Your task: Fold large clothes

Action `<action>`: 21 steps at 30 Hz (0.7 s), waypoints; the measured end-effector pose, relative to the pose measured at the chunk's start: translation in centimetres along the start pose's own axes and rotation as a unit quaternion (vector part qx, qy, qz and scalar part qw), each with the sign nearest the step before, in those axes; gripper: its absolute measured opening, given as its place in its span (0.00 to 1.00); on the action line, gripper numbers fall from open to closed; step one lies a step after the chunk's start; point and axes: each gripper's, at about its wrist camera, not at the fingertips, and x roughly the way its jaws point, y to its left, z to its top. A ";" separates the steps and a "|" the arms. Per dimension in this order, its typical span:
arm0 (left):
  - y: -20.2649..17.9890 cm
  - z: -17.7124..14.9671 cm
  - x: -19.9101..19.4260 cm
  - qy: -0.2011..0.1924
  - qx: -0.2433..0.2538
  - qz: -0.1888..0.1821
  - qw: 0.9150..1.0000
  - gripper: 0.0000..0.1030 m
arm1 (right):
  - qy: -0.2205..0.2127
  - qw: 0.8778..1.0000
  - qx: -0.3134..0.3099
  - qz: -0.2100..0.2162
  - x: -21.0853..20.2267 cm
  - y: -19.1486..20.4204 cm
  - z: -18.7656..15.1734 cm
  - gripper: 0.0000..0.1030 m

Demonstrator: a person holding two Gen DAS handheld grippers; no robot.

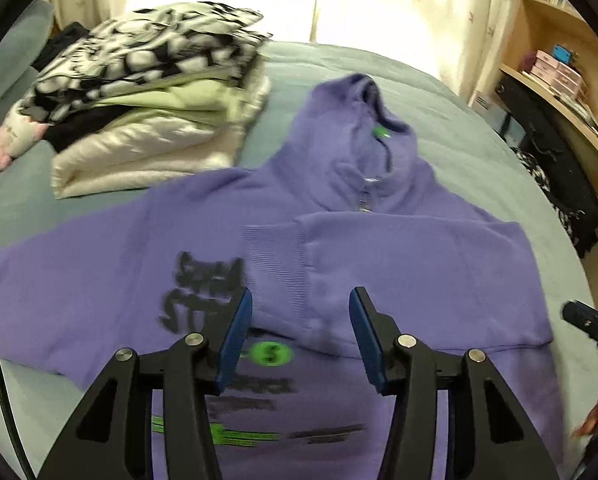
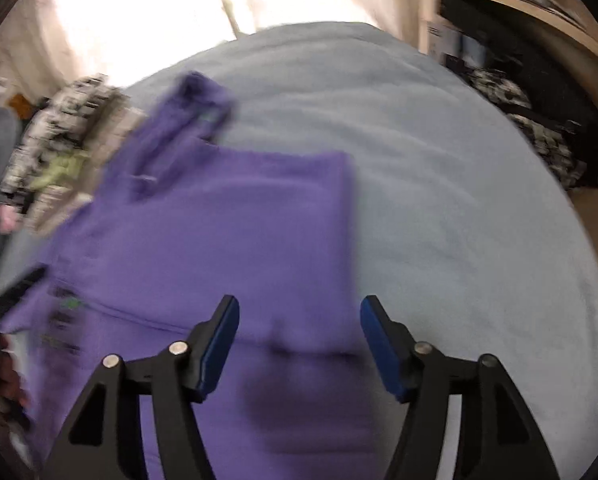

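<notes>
A purple hoodie (image 1: 379, 264) lies front up on the pale blue bed (image 1: 439, 120), hood (image 1: 359, 120) pointing away. One sleeve (image 1: 411, 240) is folded across the chest, its ribbed cuff beside the black and green print. My left gripper (image 1: 301, 294) hovers open above the print, with only air between its blue pads. In the right wrist view, which is blurred, my right gripper (image 2: 299, 302) is open over the hoodie's (image 2: 219, 240) right edge and holds nothing. A tip of the right gripper (image 1: 587, 324) shows at the right rim of the left wrist view.
A pile of folded clothes (image 1: 151, 100) sits at the back left of the bed, with a pink soft toy (image 1: 3, 148) beside it. Wooden shelves (image 1: 559, 80) and dark bags (image 1: 559, 184) stand to the right. Bare blanket (image 2: 459, 200) lies right of the hoodie. A hand (image 1: 595, 420) shows at the right.
</notes>
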 end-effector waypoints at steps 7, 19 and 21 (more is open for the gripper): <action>-4.2 -0.4 5.1 0.033 0.006 0.021 0.999 0.47 | 0.034 0.998 -0.041 0.046 7.3 6.4 0.9 0.62; -3.4 0.6 8.5 0.026 0.023 0.034 0.999 0.37 | -0.008 0.998 0.014 -0.056 9.3 -3.6 2.5 0.58; -3.1 0.5 8.5 0.024 0.024 0.033 0.999 0.37 | -0.014 0.997 0.023 -0.067 8.6 -4.6 2.3 0.58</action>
